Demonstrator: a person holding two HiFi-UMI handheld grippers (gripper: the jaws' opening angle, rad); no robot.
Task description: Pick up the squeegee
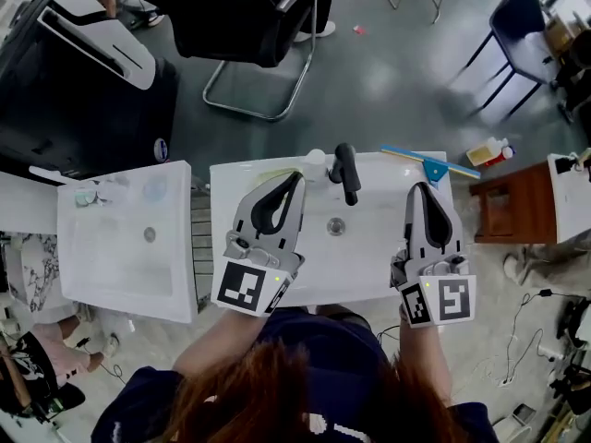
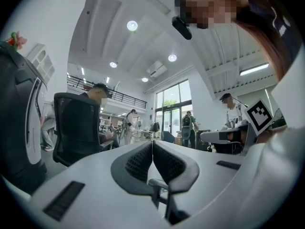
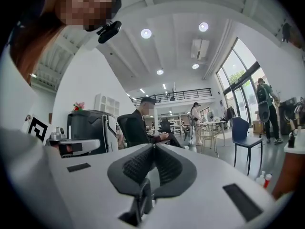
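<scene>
The squeegee point(image 1: 432, 164), a long thin blue blade with a short blue handle, lies on the back right rim of the white sink point(image 1: 374, 257). In the head view both grippers hover over the sink, pointing away from me. My right gripper point(image 1: 420, 187) is shut with nothing held, its tip just short of the squeegee and slightly left of its handle. My left gripper point(image 1: 297, 175) is shut and empty too, beside the black faucet point(image 1: 346, 172). Each gripper view shows only closed jaws, left gripper point(image 2: 152, 142) and right gripper point(image 3: 153, 146), against the room; the squeegee is hidden there.
A second white sink point(image 1: 125, 247) stands to the left. A brown wooden cabinet point(image 1: 517, 201) and small bottles point(image 1: 489, 152) are at the right. Behind the sink are a black office chair point(image 1: 268, 17), a blue chair point(image 1: 522, 35) and a large black-and-white machine point(image 1: 74, 72).
</scene>
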